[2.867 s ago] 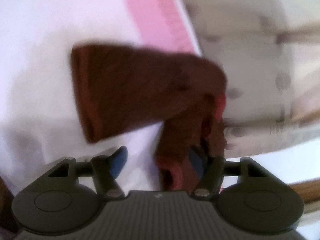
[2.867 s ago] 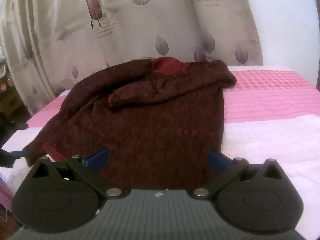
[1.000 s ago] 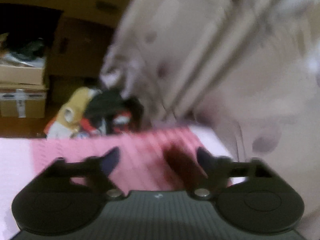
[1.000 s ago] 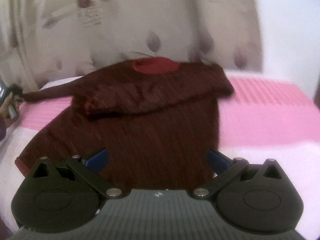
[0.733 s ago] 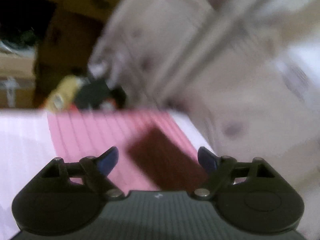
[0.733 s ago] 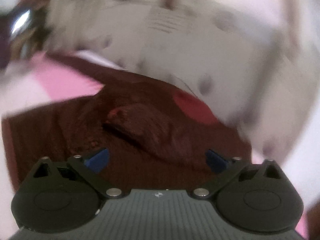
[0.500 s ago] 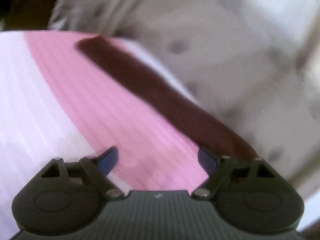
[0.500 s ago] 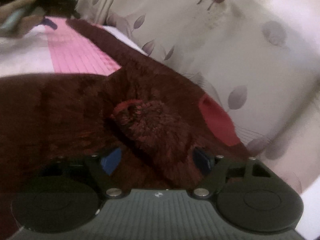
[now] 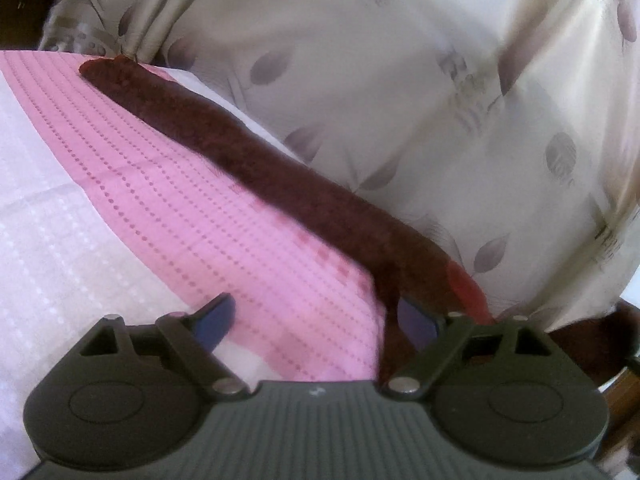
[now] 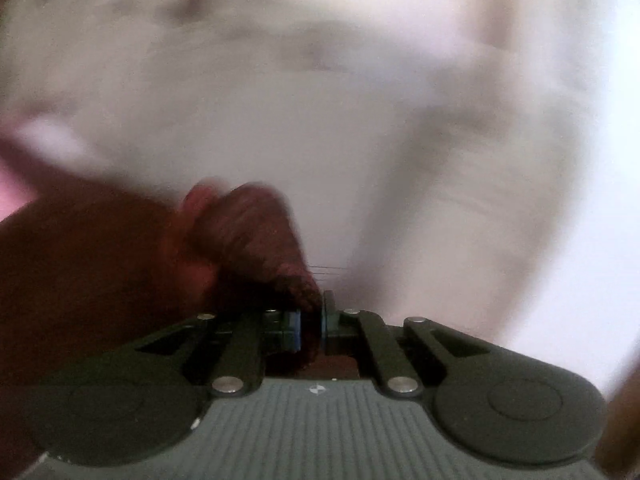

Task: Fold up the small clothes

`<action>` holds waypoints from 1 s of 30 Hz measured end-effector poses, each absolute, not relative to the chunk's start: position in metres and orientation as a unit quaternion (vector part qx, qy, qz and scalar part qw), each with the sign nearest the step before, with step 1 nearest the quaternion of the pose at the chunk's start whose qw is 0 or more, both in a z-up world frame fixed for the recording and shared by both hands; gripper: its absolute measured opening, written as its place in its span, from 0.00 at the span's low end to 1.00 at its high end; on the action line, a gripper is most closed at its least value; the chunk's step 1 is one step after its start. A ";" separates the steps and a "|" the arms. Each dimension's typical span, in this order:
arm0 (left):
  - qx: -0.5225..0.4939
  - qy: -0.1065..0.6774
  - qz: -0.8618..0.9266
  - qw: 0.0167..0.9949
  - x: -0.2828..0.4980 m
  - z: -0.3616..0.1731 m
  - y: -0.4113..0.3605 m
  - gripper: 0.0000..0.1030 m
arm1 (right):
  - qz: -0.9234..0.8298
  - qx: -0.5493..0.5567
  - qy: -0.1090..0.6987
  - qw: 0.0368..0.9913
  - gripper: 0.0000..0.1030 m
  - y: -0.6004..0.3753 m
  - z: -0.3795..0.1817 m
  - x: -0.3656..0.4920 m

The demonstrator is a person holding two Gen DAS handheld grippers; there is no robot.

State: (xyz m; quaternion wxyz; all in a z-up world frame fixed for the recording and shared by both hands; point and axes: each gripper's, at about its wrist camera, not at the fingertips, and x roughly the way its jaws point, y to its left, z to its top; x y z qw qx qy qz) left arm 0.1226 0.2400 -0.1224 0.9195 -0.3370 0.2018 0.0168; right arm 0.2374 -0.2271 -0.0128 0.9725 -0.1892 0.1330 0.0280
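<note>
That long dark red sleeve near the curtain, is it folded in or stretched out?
Stretched out. The sleeve lies straight and flat along the pink bedcover, running beside the curtain, with no bend visible.
</note>
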 end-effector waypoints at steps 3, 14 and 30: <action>-0.336 0.201 0.019 0.920 0.123 -0.123 0.240 0.89 | -0.075 -0.104 0.127 0.984 0.08 -0.329 0.011 0.241; -0.330 0.203 0.024 0.922 0.124 -0.123 0.237 0.89 | -0.263 0.077 0.260 0.926 0.09 -0.535 -0.090 0.273; -0.329 0.236 -0.060 0.912 0.044 -0.116 0.240 0.89 | 0.100 0.157 0.225 0.956 0.84 -0.382 -0.082 0.051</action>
